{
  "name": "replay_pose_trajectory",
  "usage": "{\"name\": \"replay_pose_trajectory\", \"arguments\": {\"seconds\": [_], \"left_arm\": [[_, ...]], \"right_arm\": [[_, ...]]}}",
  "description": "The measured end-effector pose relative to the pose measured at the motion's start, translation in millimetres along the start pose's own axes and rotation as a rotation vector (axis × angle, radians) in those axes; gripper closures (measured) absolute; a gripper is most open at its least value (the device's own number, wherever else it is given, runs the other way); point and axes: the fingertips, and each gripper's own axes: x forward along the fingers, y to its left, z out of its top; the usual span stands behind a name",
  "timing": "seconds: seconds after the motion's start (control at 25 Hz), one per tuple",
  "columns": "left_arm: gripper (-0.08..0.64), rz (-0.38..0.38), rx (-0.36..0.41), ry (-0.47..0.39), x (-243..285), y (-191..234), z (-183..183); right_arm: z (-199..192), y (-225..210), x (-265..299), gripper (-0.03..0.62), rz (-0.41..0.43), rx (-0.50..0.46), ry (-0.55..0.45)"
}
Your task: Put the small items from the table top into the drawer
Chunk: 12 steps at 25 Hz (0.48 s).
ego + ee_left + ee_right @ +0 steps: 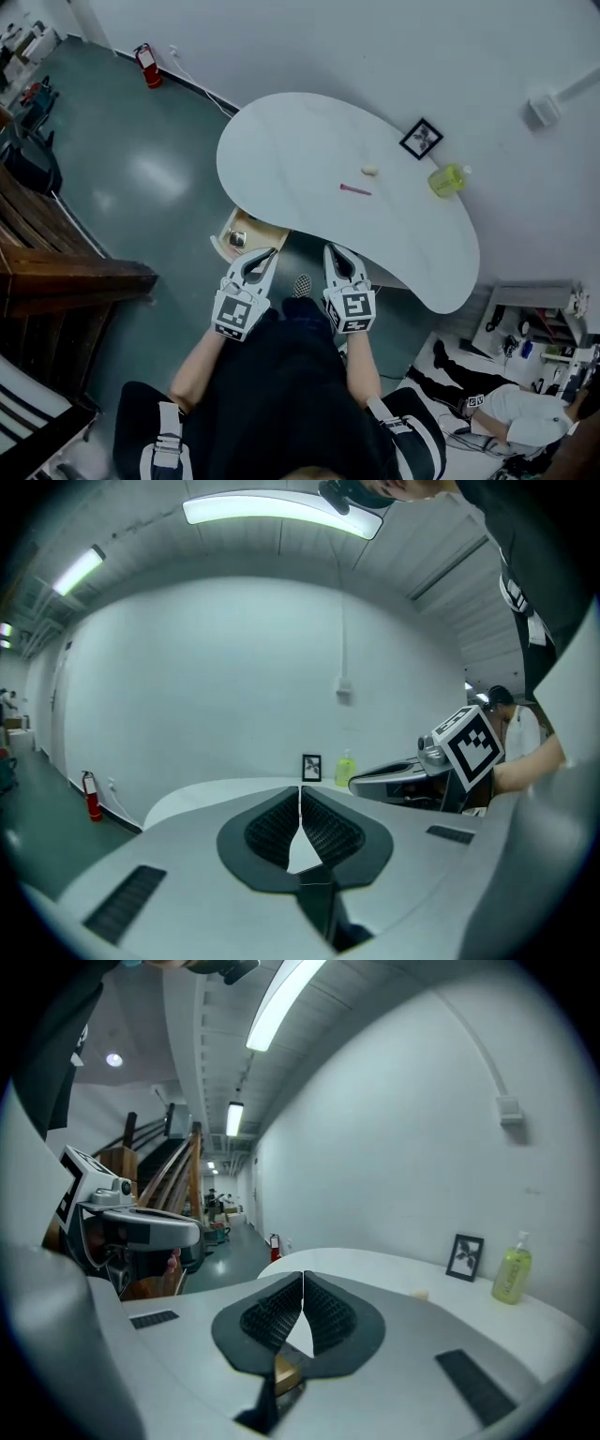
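**White table top with two small items lying on it, both grippers shut and empty**

White walls and a grey-green floor surround a curved white table (300,150), and the person stands at its near edge with a gripper in each hand. The left gripper (300,793) has its jaws pressed together with nothing between them. The right gripper (302,1279) is the same, its ribbed pads meeting tip to tip and holding nothing. In the head view the two grippers sit side by side, near each other, and both point toward the table edge.

Just ahead of the left gripper, a wooden drawer (225,235) is pulled out from under the table's near edge. A small shiny object (237,240) lies inside it.

Farther out on the table top, a thin pink stick (355,189) lies flat. A small pale lump (369,171) rests just beyond it, apart from it. Toward the wall, a black picture frame (421,139) stands upright, with a yellow-green bottle (448,180) near it.

A red fire extinguisher (147,66) stands on the floor against the far wall. Dark wooden furniture (56,253) fills the left side. Another person (487,403) is on the floor at the lower right.
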Motion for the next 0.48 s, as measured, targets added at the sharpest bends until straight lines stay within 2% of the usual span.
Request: {"name": "replay_pose_trajectory", "arguments": {"seconds": [0.16,0.28,0.48], "left_arm": [[0.536,-0.111,0.027,-0.002,29,-35,7],[0.536,-0.165,0.038,-0.004,54,-57,12],[0.536,-0.176,0.054,-0.007,87,-81,23]], "right_arm": [[-5,-33,-31,0.561,-0.099,0.024,-0.009],[-11,-61,-47,0.561,-0.151,0.051,-0.011],[-14,-103,-60,0.561,-0.178,0.069,-0.012]]}}
